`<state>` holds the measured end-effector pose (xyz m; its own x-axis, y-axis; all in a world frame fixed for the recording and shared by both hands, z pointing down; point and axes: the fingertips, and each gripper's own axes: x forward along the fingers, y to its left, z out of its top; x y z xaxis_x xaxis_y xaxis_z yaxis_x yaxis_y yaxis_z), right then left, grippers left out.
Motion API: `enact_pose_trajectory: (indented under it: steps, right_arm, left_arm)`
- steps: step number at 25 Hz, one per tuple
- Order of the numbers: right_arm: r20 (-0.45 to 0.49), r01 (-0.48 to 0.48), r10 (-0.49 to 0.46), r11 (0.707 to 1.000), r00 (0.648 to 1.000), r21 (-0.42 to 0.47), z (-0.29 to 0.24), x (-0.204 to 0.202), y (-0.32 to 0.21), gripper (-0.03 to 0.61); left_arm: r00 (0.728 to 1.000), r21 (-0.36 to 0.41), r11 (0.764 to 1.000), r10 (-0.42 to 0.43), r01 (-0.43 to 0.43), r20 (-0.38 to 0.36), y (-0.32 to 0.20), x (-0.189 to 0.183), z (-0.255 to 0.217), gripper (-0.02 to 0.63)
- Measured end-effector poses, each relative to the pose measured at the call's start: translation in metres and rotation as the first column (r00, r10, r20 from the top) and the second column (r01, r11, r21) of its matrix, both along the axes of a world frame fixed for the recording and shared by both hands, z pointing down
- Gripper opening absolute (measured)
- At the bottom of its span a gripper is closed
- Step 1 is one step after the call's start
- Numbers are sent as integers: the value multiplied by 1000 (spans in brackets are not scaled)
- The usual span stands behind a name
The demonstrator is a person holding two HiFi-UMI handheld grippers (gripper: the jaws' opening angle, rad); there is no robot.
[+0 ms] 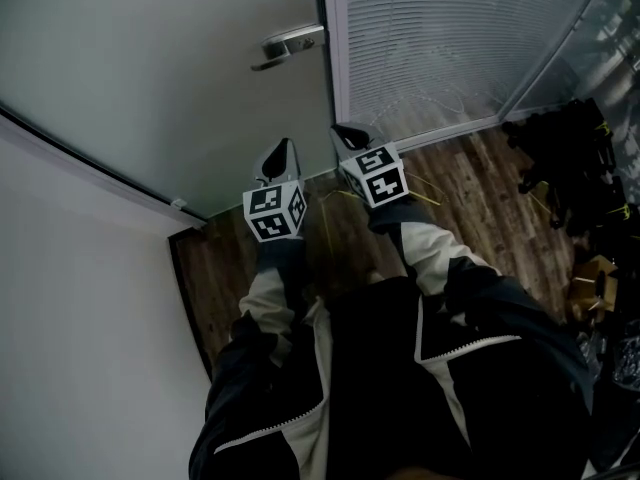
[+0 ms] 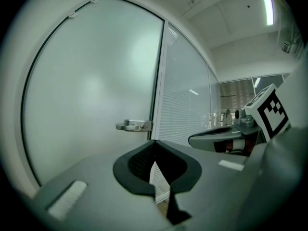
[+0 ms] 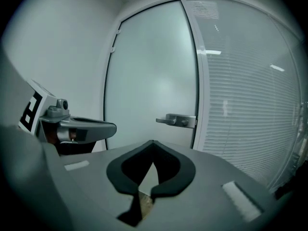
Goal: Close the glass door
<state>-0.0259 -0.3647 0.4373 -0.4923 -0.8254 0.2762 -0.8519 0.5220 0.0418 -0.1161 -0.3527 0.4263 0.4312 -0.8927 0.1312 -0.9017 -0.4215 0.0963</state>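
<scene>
Frosted glass door point(image 1: 150, 78): handle edge set against the frame of the blind panel point(image 1: 440, 38). Wood floor point(image 1: 340, 253) and dark gear point(image 1: 570, 158) at its right edge: head view only. Ceiling light point(image 2: 268, 6): left gripper view only. Left gripper point(image 1: 283, 150), right gripper point(image 1: 348, 133): side by side, pointing at the door, clear of it, jaws together, nothing between. Lever handle point(image 1: 290, 44): untouched.

Setting is an office interior. A frosted glass door point(image 1: 150, 68) with a metal lever handle point(image 1: 288, 46) stands far left, and a glazed partition with slatted blinds point(image 1: 450, 38) adjoins it on the right. Wood-pattern floor point(image 1: 470, 198) lies below, ceiling strip light point(image 2: 268, 6) above.
</scene>
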Motion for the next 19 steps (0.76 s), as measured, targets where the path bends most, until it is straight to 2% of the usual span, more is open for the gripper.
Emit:
enact_pose_trajectory:
  steps: [19]
  right_arm:
    - [4, 27, -27, 999, 1000, 17, -1, -2, 2, 2]
  left_arm:
    - [1000, 10, 1000, -23, 23, 16, 2, 2, 1, 3]
